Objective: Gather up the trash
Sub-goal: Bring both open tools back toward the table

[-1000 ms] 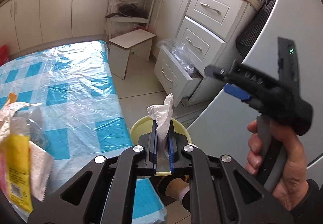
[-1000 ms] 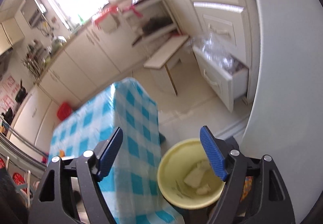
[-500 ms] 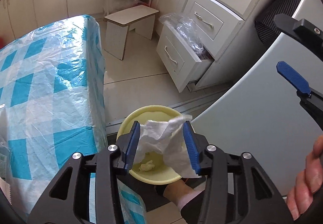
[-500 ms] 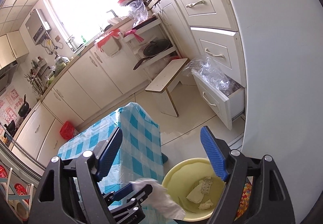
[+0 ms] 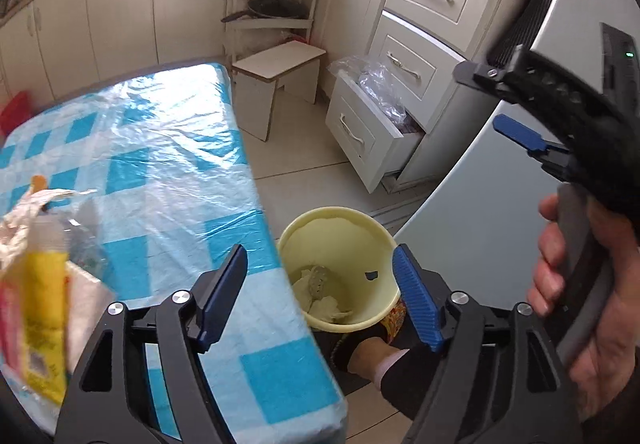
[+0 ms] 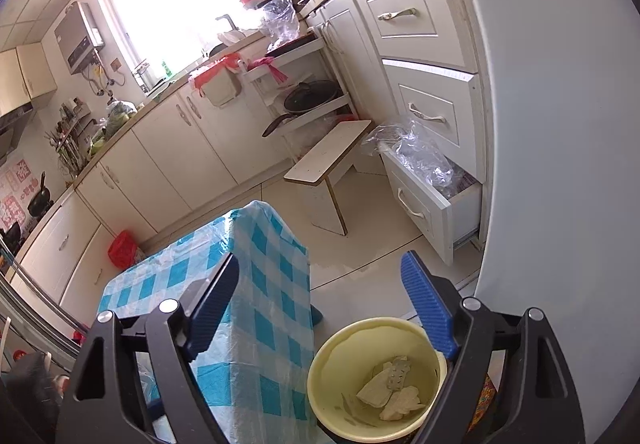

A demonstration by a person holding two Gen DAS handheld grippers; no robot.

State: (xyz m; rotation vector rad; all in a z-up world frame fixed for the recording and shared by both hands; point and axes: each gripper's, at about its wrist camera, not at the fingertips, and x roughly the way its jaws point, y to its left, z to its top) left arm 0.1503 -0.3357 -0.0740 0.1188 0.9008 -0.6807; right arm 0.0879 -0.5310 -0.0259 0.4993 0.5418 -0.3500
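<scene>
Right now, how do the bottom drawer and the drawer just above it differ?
The bottom drawer stands pulled out from the cabinet; the drawer above sits flush and closed. The bottom drawer has crumpled clear plastic spilling over its top edge; nothing protrudes from the drawer above. The right wrist view shows the bottom drawer's bare side wall, while only the front of the drawer above shows. Both have cream panelled fronts and curved metal handles.

Blurred yellow packet (image 5: 42, 320), edge-cropped

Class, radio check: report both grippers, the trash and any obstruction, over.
Left gripper opening, nothing between pads. Right gripper opening, empty. Crumpled tissues in yellow bin; wrappers left on table. Nothing blocking.
</scene>
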